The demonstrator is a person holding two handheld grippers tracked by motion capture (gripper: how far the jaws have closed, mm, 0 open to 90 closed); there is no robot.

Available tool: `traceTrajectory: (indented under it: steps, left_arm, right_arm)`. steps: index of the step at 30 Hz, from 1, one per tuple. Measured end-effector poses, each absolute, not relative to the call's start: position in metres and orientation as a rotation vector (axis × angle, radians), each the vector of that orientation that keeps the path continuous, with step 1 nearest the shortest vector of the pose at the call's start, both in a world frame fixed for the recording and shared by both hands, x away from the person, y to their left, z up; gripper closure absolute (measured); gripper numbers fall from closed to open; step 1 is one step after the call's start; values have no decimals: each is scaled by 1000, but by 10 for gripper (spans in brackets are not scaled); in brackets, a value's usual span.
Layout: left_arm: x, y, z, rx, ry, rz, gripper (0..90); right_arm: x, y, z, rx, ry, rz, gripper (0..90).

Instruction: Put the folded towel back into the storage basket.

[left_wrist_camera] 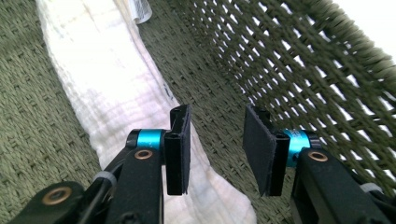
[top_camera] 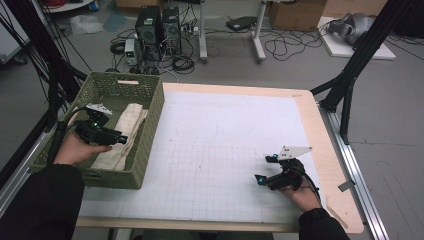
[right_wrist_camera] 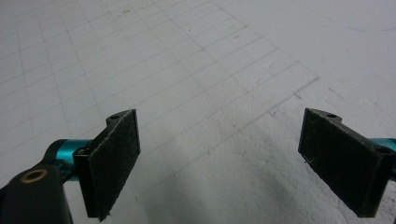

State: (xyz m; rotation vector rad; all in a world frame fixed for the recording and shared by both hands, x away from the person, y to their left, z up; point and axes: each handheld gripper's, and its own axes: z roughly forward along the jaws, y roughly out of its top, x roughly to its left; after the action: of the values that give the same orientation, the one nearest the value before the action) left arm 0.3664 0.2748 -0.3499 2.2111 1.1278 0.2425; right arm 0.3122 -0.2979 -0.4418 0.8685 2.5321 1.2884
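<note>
Inside the basket, the left gripper [left_wrist_camera: 217,149] holds its fingers [left_wrist_camera: 178,149] partly apart with nothing between them; the black pads face each other across a narrow gap and press on no cloth. Just below and behind them lies the white towel [left_wrist_camera: 116,98], a long folded strip running along the woven floor of the green basket [left_wrist_camera: 299,65]. One finger hangs over the towel's edge, the other over bare weave close to the basket's latticed side wall. Whether the pads graze the cloth I cannot tell.

From the high view, the left gripper [top_camera: 121,139] sits in the person's left hand [top_camera: 80,149] over the near half of the green basket [top_camera: 150,125], pointing toward the basket's right wall, with the white towel [top_camera: 125,132] stretched lengthwise beside it. The basket stands at the left edge of the bench [top_camera: 320,125].

Well apart, the right gripper [right_wrist_camera: 219,158] has its fingers [right_wrist_camera: 114,158] spread wide and empty, hovering low over the white gridded mat [right_wrist_camera: 187,70] that covers the bench. In the high view the right gripper [top_camera: 260,172] rests in the right hand [top_camera: 302,192] near the bench's front right corner, aimed leftward across the mat [top_camera: 225,150].
</note>
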Motion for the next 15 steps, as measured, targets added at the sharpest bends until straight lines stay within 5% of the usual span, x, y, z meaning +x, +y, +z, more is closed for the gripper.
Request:
traceTrajectory:
  steps: [15]
  left_arm:
    - [357,274,-337,2114,1105,221,545]
  right_arm:
    - [310,-295,-441,862,2534,1289,120]
